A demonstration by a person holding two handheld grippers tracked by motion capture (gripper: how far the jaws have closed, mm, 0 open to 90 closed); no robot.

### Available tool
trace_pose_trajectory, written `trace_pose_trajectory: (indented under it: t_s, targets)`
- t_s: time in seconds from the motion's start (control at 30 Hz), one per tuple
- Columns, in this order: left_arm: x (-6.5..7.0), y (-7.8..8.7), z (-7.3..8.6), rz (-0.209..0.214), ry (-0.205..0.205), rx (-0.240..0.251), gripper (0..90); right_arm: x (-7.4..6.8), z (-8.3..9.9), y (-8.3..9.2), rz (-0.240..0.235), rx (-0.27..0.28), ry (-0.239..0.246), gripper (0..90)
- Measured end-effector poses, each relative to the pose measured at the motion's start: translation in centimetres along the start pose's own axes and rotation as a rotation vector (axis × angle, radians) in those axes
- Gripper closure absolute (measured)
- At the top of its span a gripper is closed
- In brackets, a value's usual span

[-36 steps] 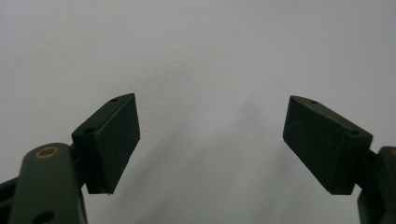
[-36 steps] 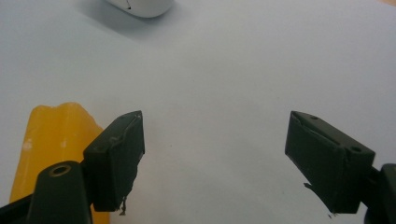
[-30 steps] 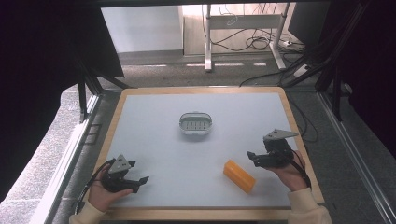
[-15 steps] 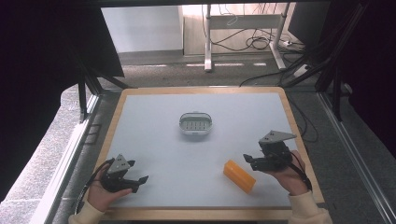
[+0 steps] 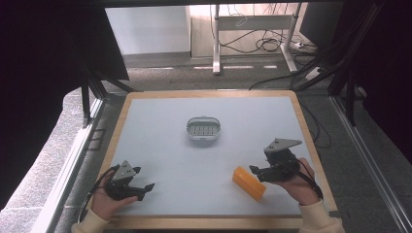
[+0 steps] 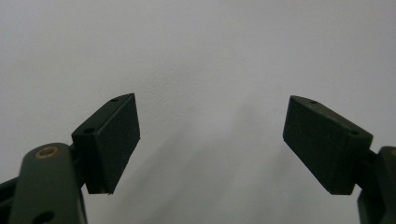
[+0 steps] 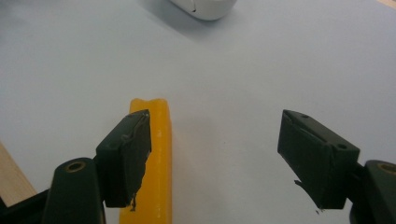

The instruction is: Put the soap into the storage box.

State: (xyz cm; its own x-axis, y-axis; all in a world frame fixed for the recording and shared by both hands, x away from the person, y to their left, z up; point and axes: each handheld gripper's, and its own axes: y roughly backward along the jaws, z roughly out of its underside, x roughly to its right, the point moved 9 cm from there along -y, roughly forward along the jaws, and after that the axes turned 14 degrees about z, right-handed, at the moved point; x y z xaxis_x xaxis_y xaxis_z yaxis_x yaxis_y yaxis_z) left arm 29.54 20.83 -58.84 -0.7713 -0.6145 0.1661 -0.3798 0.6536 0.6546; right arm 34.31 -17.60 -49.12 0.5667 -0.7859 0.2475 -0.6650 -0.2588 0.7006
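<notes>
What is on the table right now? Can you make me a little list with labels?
table: pale grey top with a wooden rim
orange block: lies flat near the front right
soap dish: white, oval, near the middle
right tool: open, nothing between the jaws, just right of the orange block; jaws have just been closing a little
left tool: open, nothing held, front left
touching: from the right gripper view I cannot tell whether the right tool touches the orange block
</notes>
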Motion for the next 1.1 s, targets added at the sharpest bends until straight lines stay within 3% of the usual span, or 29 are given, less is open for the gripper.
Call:
trace_pose_trajectory:
  t_s: [0.33, 0.7, 0.97, 1.1]
  targets:
    - [0.1, -0.1, 0.0, -0.002, -0.004, 0.000, 18.8, -2.2, 0.4, -0.3, -0.058, -0.058, 0.076, 29.3]
    - [0.2, -0.2, 0.0, 0.003, -0.012, -0.008, 18.8, -3.0, 1.4, -1.5, -0.075, -0.147, 0.114, 29.0]
    - [0.2, -0.2, 0.0, 0.004, -0.013, -0.010, 18.8, -3.3, 1.8, -2.0, -0.085, -0.179, 0.120, 29.2]
    - [0.2, -0.2, 0.1, 0.005, -0.016, -0.016, 18.8, -3.8, 2.4, -2.7, -0.093, -0.226, 0.135, 30.0]
